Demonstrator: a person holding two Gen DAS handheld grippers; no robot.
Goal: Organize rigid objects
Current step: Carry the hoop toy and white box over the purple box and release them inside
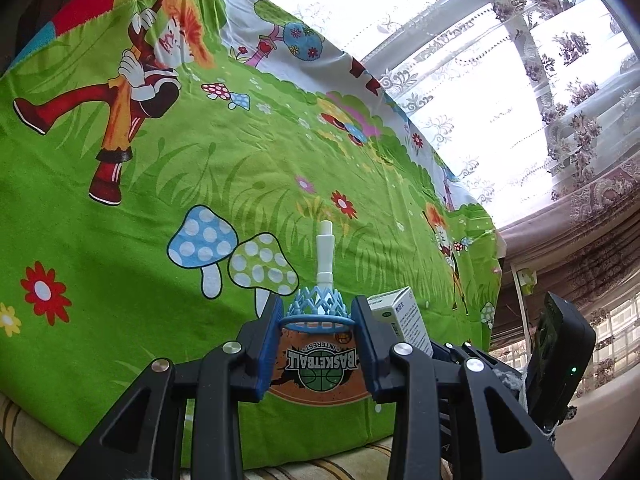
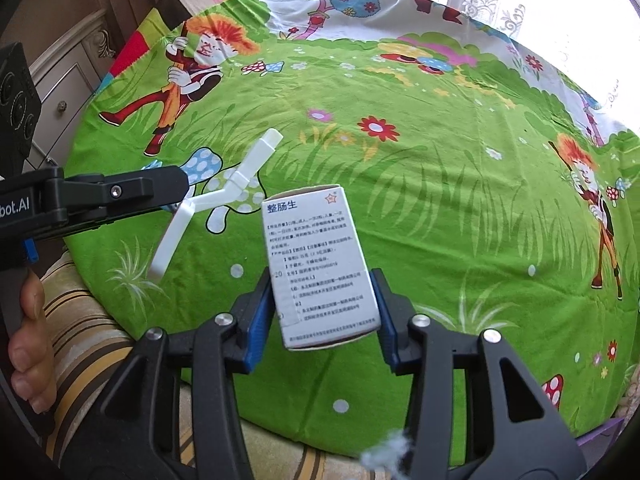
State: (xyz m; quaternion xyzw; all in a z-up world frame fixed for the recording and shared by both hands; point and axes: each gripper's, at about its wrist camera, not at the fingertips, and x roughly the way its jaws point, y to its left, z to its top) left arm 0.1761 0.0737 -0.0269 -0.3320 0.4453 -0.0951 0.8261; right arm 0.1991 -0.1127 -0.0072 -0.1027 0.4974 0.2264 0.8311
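The left gripper (image 1: 316, 344) has its jaws closed narrowly on the backboard of a toy basketball hoop (image 1: 318, 354), whose blue net and white pole point away from the camera. In the right wrist view the hoop's white stand hangs in the air above the green cartoon cloth (image 2: 440, 208) covering the bench. The right gripper (image 2: 326, 308) has its jaws closed on the lower part of a white medicine box (image 2: 320, 256), held tilted above the cloth and just beside the hoop's stand. A hand (image 2: 28, 344) grips the left gripper's handle. Beyond the bench hang lace curtains (image 1: 540, 80).
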